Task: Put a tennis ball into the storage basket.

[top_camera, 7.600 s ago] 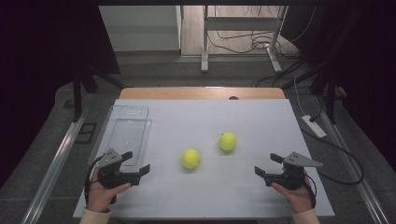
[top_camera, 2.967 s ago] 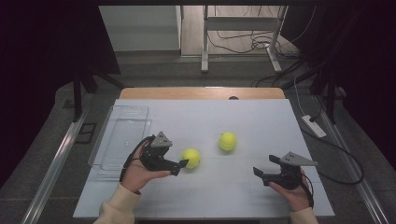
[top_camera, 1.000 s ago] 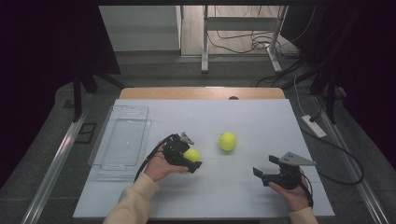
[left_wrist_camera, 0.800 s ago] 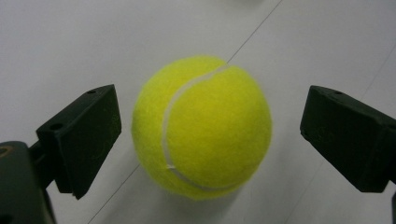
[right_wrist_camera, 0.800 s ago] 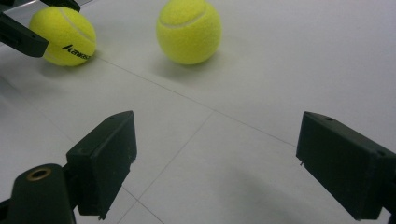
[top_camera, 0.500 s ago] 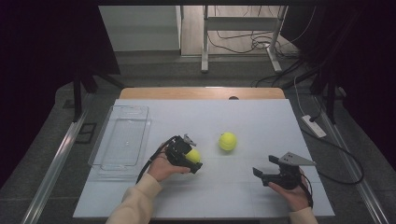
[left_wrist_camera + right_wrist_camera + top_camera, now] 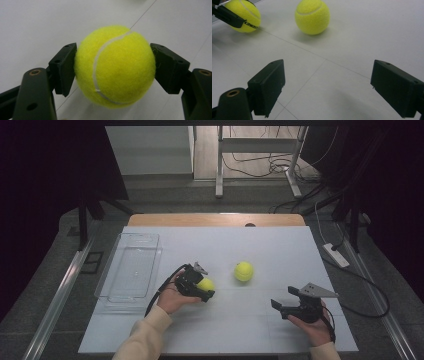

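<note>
Since the earliest frame the left gripper (image 7: 204, 290) has come in from the near left corner to the middle of the surface (image 7: 280, 250), and its jaws have just been closing around the nearer tennis ball (image 7: 205, 284). In the left gripper view the two black pads are pressing on opposite sides of that tennis ball (image 7: 115, 66), which is sitting on the white surface. The second tennis ball (image 7: 243, 271) is lying free just to the right and slightly farther away, apart from the first. The right gripper (image 7: 284, 302) is waiting at the near right, its jaws standing wide with nothing between them. A clear plastic tray (image 7: 131, 270) is lying at the left of the surface.
</note>
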`<move>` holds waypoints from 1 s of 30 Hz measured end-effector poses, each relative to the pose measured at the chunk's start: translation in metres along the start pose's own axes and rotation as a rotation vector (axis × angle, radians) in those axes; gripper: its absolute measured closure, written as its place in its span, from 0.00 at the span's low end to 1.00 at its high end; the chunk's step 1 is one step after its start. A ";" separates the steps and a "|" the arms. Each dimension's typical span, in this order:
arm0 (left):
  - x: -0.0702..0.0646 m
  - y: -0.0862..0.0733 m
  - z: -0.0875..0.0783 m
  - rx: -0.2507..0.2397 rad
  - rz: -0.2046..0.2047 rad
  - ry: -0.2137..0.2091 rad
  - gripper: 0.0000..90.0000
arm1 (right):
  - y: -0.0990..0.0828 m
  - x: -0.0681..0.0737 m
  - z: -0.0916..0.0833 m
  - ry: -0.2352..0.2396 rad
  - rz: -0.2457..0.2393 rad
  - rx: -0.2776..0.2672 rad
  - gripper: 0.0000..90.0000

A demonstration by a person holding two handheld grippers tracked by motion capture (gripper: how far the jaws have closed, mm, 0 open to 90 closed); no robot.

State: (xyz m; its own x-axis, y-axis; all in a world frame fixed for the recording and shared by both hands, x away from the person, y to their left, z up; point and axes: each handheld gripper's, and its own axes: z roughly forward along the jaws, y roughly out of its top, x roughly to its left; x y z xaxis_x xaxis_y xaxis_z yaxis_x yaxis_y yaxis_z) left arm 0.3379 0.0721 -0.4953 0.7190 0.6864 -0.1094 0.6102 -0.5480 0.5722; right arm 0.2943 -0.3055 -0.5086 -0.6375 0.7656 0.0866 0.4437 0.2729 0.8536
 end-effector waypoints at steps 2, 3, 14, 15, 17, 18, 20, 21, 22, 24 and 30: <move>0.000 0.000 -0.003 -0.013 -0.003 -0.006 0.30 | 0.000 0.000 0.000 -0.001 0.000 -0.001 0.14; 0.000 0.000 -0.004 -0.018 -0.007 -0.006 0.30 | 0.000 0.000 0.000 -0.001 -0.001 -0.002 0.14; 0.001 0.003 -0.026 -0.104 -0.011 0.011 0.30 | 0.000 0.000 0.000 -0.003 0.003 -0.008 0.14; 0.002 0.003 -0.028 -0.113 -0.011 0.015 0.30 | 0.000 0.000 -0.001 -0.003 0.003 -0.008 0.14; 0.002 0.003 -0.032 -0.128 -0.018 0.023 0.30 | 0.000 0.000 -0.001 -0.007 0.004 -0.011 0.14; 0.002 0.004 -0.033 -0.136 -0.019 0.025 0.30 | 0.000 0.000 -0.001 -0.010 0.005 -0.017 0.14; 0.003 0.004 -0.035 -0.143 -0.021 0.027 0.30 | 0.001 0.000 -0.002 -0.011 0.007 -0.021 0.14; 0.003 0.004 -0.037 -0.151 -0.023 0.027 0.30 | 0.001 0.000 -0.002 -0.011 0.009 -0.024 0.14; 0.004 0.004 -0.039 -0.157 -0.025 0.028 0.30 | 0.001 0.000 -0.002 -0.011 0.011 -0.025 0.14; 0.005 0.005 -0.043 -0.171 -0.028 0.033 0.30 | 0.001 0.000 -0.002 -0.012 0.010 -0.024 0.14; 0.005 0.005 -0.052 -0.201 -0.024 0.037 0.30 | 0.000 0.000 -0.002 -0.010 0.009 -0.022 0.14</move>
State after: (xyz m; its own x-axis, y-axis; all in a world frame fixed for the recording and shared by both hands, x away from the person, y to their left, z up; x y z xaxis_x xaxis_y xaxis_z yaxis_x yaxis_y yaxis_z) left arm 0.3278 0.0978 -0.4503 0.6903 0.7170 -0.0972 0.5458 -0.4277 0.7205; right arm 0.2932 -0.3062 -0.5074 -0.6269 0.7740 0.0891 0.4352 0.2529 0.8641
